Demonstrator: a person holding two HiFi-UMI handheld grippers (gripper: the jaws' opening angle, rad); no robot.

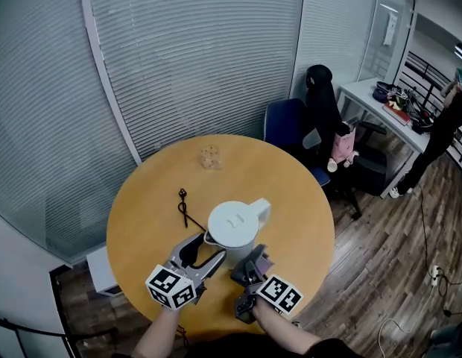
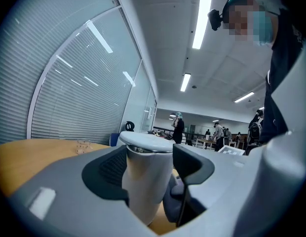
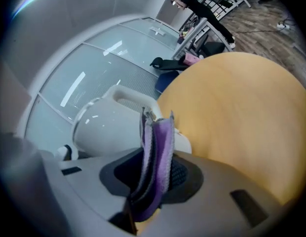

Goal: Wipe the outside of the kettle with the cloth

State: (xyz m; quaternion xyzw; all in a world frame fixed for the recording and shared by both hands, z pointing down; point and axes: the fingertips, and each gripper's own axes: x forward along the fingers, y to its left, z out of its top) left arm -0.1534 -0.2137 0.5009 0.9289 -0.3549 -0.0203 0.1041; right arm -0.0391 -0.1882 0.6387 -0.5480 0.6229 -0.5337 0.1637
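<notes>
Merely square markers near kettle, cloth.

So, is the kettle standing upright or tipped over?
Upright: the kettle stands on the table with its lid facing up in the head view.

No legible text, labels, brands or numbers anywhere in view.

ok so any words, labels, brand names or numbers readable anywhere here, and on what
No text can be read in any view.
kettle: a small mark on the lid, too small to tell if it is print.
left gripper and right gripper: black-and-white square markers on their cubes, no letters or digits.
cloth: no tag or print shows.
desk: items on it too small to read.
</notes>
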